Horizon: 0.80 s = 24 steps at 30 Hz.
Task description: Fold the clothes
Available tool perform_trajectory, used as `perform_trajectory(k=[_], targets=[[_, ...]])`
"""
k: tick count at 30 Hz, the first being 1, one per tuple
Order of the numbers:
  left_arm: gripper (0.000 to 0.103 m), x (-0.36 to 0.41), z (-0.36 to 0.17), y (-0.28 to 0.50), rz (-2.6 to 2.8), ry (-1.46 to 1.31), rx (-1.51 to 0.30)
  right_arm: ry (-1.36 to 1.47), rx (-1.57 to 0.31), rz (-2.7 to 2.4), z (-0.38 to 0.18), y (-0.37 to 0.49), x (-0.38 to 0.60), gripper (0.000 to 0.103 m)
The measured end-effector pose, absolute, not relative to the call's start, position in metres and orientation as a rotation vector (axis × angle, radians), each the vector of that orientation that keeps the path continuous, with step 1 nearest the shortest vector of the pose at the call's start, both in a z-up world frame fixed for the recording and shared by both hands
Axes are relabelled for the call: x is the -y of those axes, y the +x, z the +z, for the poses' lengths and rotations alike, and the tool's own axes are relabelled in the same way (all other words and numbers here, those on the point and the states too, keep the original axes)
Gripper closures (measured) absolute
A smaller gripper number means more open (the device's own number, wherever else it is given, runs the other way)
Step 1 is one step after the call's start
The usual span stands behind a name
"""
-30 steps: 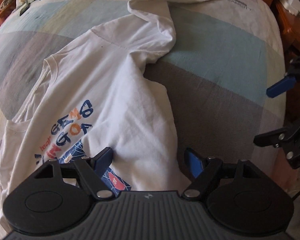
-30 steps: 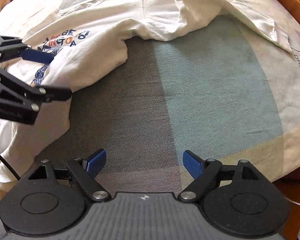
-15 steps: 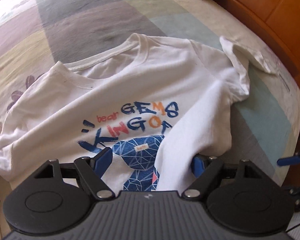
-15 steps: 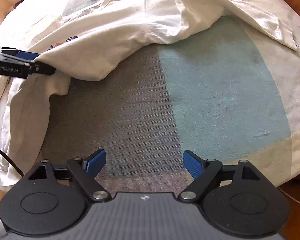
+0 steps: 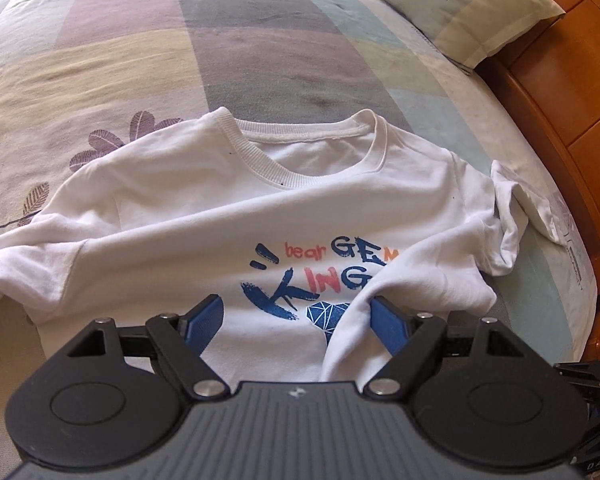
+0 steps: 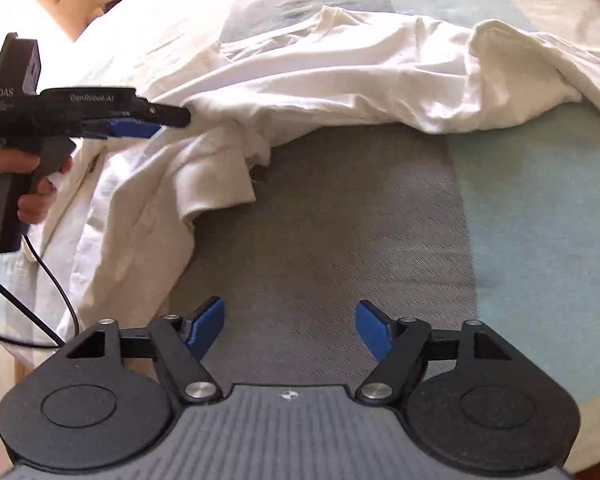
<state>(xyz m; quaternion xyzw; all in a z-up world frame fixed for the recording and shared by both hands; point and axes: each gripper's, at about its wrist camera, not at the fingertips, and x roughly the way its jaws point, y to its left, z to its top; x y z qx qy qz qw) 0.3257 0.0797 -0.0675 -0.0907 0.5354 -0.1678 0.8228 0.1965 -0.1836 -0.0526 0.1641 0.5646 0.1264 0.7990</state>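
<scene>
Meanwhile, the left tool [image 5: 296, 322] sits spread wide over the white T-shirt [image 5: 204, 216] on the bed [image 5: 260, 40]; the right tool [image 6: 290, 326] hovers released above bare bedding.

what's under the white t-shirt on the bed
The white t-shirt lies on a patchwork bedspread in grey, cream and pale blue blocks with a leaf print. Whatever sits directly beneath the shirt is covered, and a folded-over flap hides part of its print.

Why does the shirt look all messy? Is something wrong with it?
Nothing looks torn or spilled. The white T-shirt just lies crumpled on the bed: its right side is flopped over part of the print, and one sleeve is twisted. Both grippers are open.
</scene>
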Motion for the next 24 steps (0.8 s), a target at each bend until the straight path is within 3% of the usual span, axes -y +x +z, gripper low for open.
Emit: perform_trajectory(k=[5,12,16,24], targets=[[0.023,-0.085,-0.060,0.320,-0.354,-0.222,-1.111,0.442,-1.119,0.390,-0.064,0.238,0.177,0.046],[0.023,-0.092,-0.054,0.312,-0.336,-0.229,-1.093,0.561,-1.068,0.443,-0.094,0.275,0.173,0.049],[0.023,-0.097,-0.055,0.302,-0.320,-0.229,-1.109,0.616,-1.081,0.484,-0.098,0.278,0.171,0.090],[0.023,-0.105,-0.057,0.279,-0.303,-0.203,-1.169,0.565,-1.213,0.453,-0.065,0.226,0.179,0.091]])
